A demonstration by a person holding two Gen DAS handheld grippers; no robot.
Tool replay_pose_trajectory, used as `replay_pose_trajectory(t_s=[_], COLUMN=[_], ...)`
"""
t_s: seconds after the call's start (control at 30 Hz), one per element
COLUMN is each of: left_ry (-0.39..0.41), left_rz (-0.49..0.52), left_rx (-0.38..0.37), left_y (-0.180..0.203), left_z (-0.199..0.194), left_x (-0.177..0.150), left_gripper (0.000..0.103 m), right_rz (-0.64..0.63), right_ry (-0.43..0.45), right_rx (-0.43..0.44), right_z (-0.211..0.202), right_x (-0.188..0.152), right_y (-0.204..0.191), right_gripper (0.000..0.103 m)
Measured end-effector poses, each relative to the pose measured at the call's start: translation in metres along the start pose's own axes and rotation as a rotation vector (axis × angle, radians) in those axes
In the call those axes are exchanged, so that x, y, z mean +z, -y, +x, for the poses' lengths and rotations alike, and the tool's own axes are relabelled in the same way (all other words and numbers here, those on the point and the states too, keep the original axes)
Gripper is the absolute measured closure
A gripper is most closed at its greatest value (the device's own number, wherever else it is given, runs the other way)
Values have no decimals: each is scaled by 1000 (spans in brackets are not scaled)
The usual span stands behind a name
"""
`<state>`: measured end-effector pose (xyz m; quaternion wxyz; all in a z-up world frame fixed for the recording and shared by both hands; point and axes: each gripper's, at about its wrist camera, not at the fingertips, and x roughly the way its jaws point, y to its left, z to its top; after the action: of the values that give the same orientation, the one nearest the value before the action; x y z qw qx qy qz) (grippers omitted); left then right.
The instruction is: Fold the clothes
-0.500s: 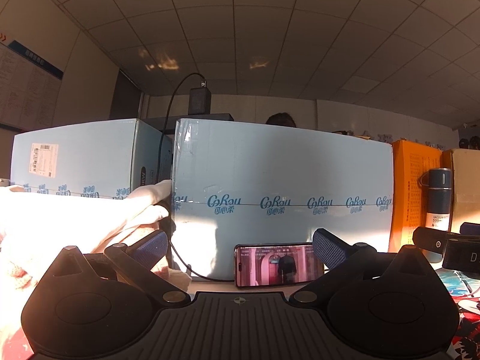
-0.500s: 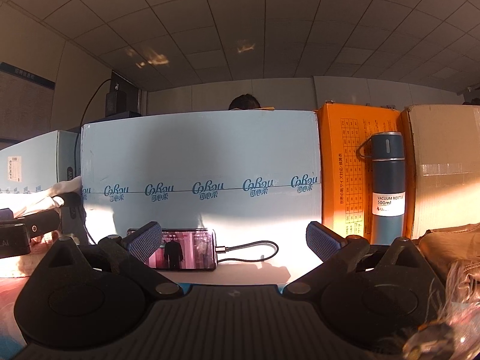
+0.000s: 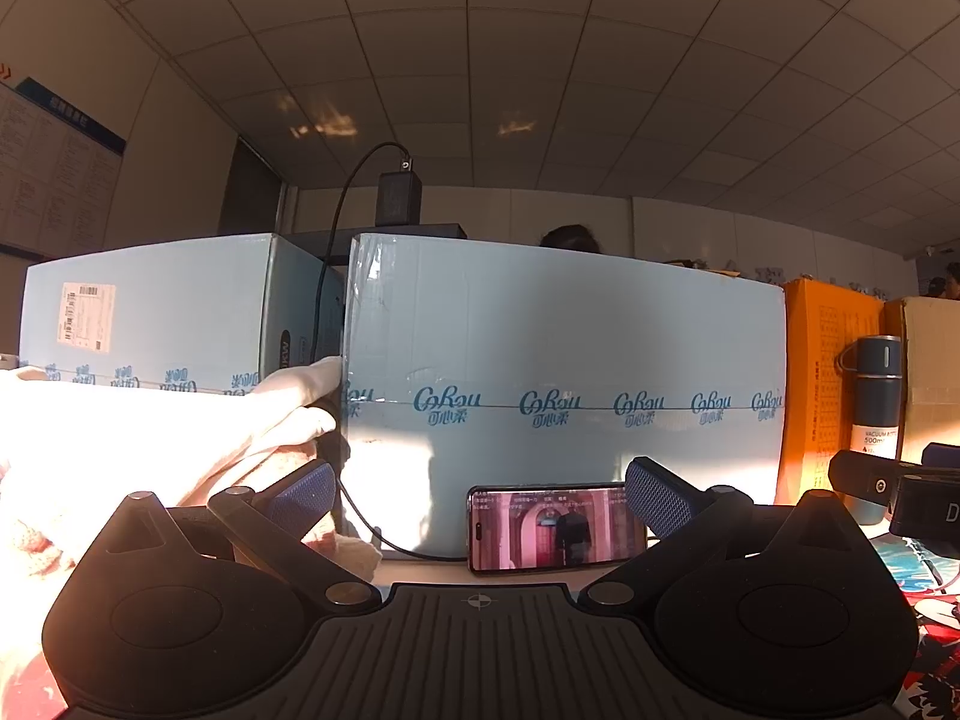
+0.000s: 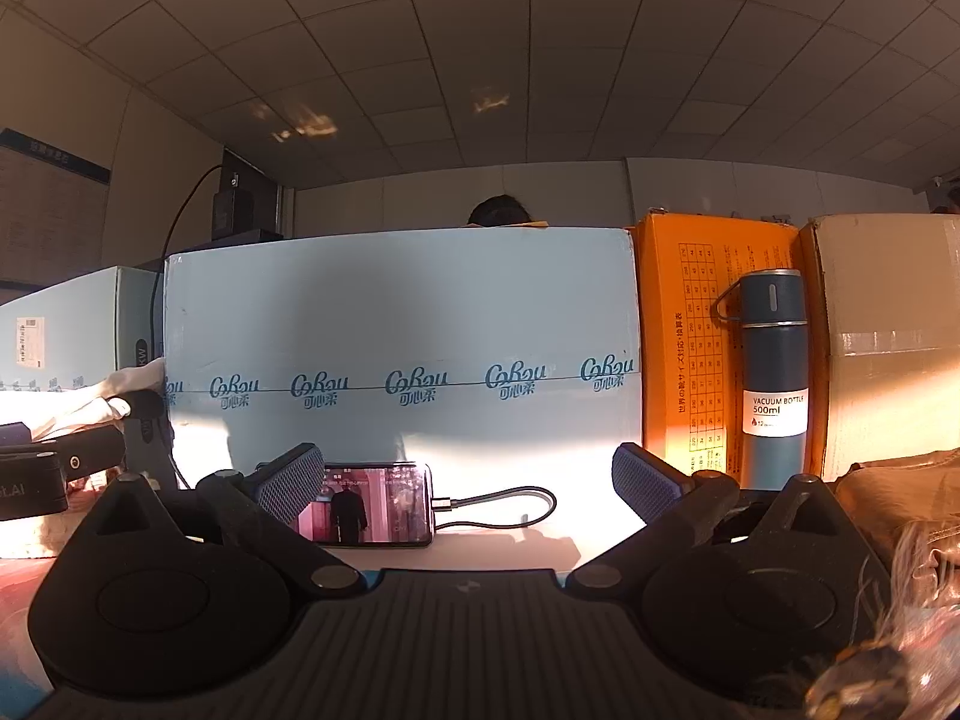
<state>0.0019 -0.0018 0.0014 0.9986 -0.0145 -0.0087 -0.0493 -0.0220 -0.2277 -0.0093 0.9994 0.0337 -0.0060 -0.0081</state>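
A pale cream garment (image 3: 150, 444) lies heaped at the left, brightly sunlit, beside my left gripper's left finger. My left gripper (image 3: 480, 489) stands open and level, nothing between its fingers. In the right wrist view the same garment (image 4: 78, 405) shows at the far left. My right gripper (image 4: 468, 480) is open too, empty, facing the blue box. A brown garment (image 4: 894, 492) lies at the right edge of that view.
A long light-blue carton (image 3: 564, 372) stands like a wall ahead, a phone (image 3: 555, 528) leaning on it with a cable (image 4: 504, 504). An orange box (image 4: 684, 336), a vacuum bottle (image 4: 774, 378) and a brown carton (image 4: 888, 348) stand to the right. A person's head (image 4: 501, 213) shows behind.
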Motion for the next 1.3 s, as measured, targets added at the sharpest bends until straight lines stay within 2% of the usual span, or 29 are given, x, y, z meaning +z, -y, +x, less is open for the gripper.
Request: replay_pose_trajectory(t_s=[1.3], left_ry=[2], left_rz=[6], left_rx=[-6], left_y=[0], left_z=[1], left_x=[-1], left_gripper=[0], right_rz=[1], right_ry=[1], right_rx=[-2], right_z=[0], right_x=[0], right_y=[0], right_gripper=[0])
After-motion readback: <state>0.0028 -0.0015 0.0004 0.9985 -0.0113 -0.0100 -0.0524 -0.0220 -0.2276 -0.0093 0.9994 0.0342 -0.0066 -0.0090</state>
